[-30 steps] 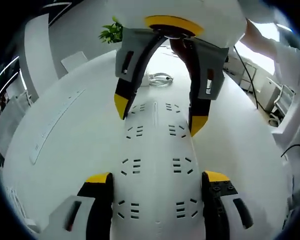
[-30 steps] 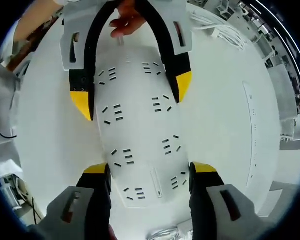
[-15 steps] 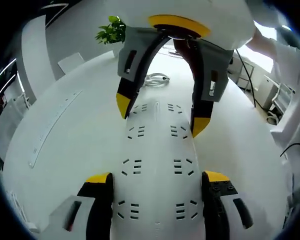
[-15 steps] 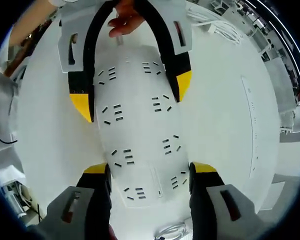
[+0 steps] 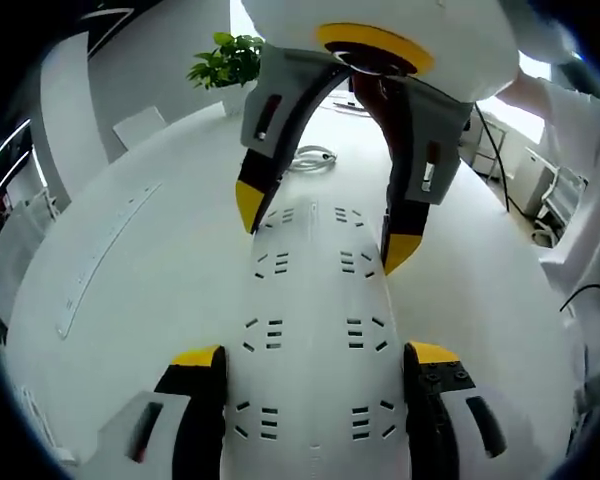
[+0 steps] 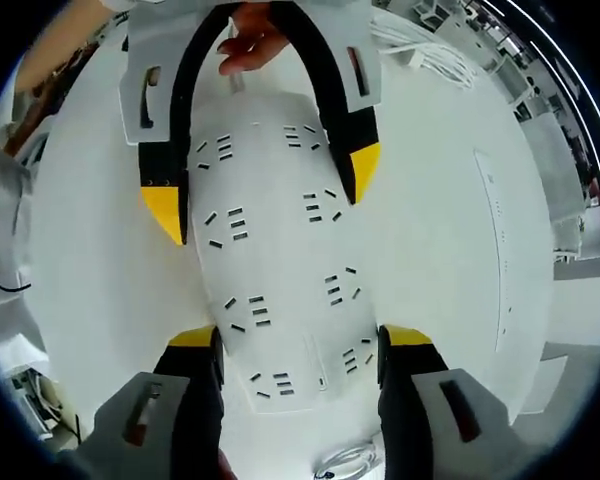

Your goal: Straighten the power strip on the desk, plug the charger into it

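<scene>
A long white power strip (image 5: 310, 300) with two rows of sockets lies on the white desk (image 5: 130, 330). My left gripper (image 5: 315, 355) is shut on its near end, jaws against both long sides. Facing it, my right gripper (image 5: 325, 228) clamps the far end. In the right gripper view the same strip (image 6: 280, 270) runs from my right gripper (image 6: 300, 340) up to the left gripper (image 6: 263, 190). A coiled white charger cable (image 5: 315, 157) lies on the desk just past the strip's end, and the coil (image 6: 345, 462) also peeks in at the bottom edge of the right gripper view.
A long narrow cable slot (image 5: 110, 250) runs along the desk beside the strip, the same slot (image 6: 500, 260) in the right gripper view. A green plant (image 5: 230, 62) stands at the far edge. More white cables (image 6: 430, 55) lie further off. A hand (image 6: 250, 40) holds the left gripper.
Both grippers keep their hold. The desk and slot have shifted a little behind the strip, and the cable coil has come further into the bottom of the right gripper view.
</scene>
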A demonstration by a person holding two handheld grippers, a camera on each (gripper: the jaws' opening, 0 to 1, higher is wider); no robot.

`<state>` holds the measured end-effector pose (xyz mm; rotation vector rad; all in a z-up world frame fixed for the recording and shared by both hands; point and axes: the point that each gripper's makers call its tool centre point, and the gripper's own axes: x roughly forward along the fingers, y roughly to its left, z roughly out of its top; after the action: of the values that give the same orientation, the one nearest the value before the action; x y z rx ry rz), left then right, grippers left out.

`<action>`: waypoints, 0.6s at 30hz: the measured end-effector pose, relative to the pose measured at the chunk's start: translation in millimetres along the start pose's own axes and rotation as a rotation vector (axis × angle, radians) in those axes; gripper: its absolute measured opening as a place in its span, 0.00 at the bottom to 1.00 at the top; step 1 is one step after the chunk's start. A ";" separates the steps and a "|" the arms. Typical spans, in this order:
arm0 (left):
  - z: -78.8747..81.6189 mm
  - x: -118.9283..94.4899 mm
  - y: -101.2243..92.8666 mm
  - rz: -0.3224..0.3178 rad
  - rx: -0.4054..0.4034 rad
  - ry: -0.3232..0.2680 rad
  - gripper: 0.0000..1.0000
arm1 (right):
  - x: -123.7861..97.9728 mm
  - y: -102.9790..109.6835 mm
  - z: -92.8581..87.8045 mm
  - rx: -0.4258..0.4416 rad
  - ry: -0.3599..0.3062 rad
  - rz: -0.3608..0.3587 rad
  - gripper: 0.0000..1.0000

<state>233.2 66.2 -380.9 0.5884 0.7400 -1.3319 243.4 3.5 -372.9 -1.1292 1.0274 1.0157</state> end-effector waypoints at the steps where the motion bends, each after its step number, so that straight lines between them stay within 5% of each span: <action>1: 0.0 0.0 0.1 0.000 0.000 0.000 0.73 | 0.0 0.0 -0.1 0.000 0.000 0.000 0.61; 18: -0.3 -0.5 -0.3 -0.005 0.006 0.012 0.73 | 4.5 1.2 6.4 -0.088 -0.077 0.098 0.62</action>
<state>232.8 66.7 -380.7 0.5996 0.7478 -1.3371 243.9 10.4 -376.7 -1.1113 0.9918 1.1835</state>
